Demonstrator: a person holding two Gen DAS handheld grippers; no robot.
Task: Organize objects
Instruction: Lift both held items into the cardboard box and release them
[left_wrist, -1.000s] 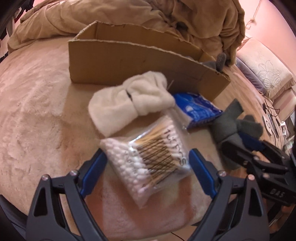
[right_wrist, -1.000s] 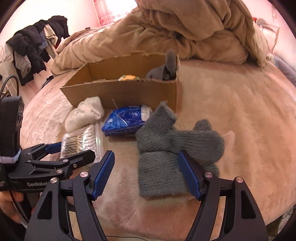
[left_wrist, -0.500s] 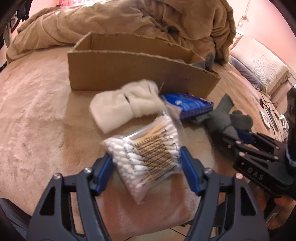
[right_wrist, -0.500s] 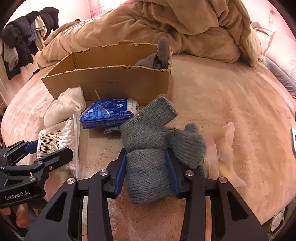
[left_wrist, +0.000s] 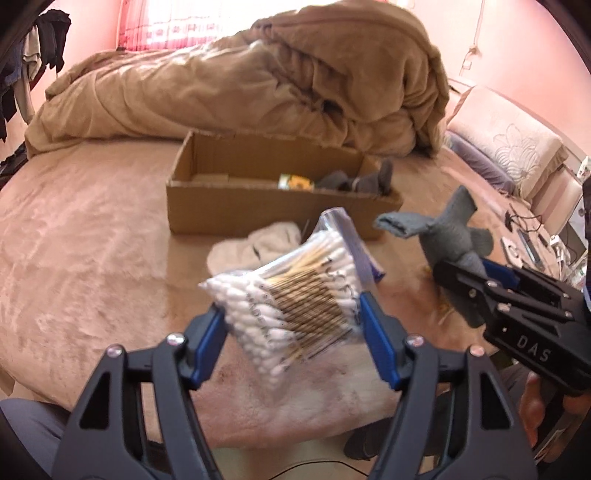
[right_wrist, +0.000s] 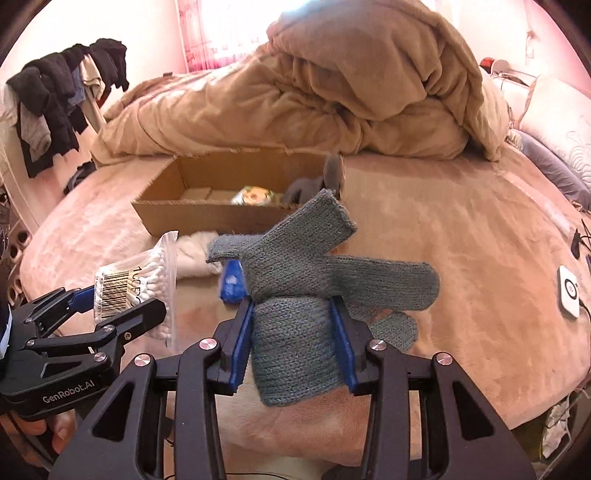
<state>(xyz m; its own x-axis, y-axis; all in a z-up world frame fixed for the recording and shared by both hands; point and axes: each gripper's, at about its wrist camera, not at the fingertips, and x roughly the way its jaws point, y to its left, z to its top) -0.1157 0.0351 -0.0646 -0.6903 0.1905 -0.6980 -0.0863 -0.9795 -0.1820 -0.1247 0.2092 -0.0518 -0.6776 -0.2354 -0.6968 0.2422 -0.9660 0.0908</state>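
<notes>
Bed (left_wrist: 92, 258) carries box (left_wrist: 258, 210) beyond both fingers; left gripper (left_wrist: 293, 332) pinches swab bag (left_wrist: 291, 295); right gripper (right_wrist: 293, 341) pinches gloves (right_wrist: 306, 295); keep both grips firm, release above box.

left gripper (left_wrist: 291, 325) clamped, right gripper (right_wrist: 293, 334) clamped

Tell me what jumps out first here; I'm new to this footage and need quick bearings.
Each claw holds something lifted off the bed: the left claw clamps a bag of cotton swabs, and the right claw grips grey knitted gloves. Behind them sits an open cardboard box, with a big tan duvet heaped beyond.
</notes>
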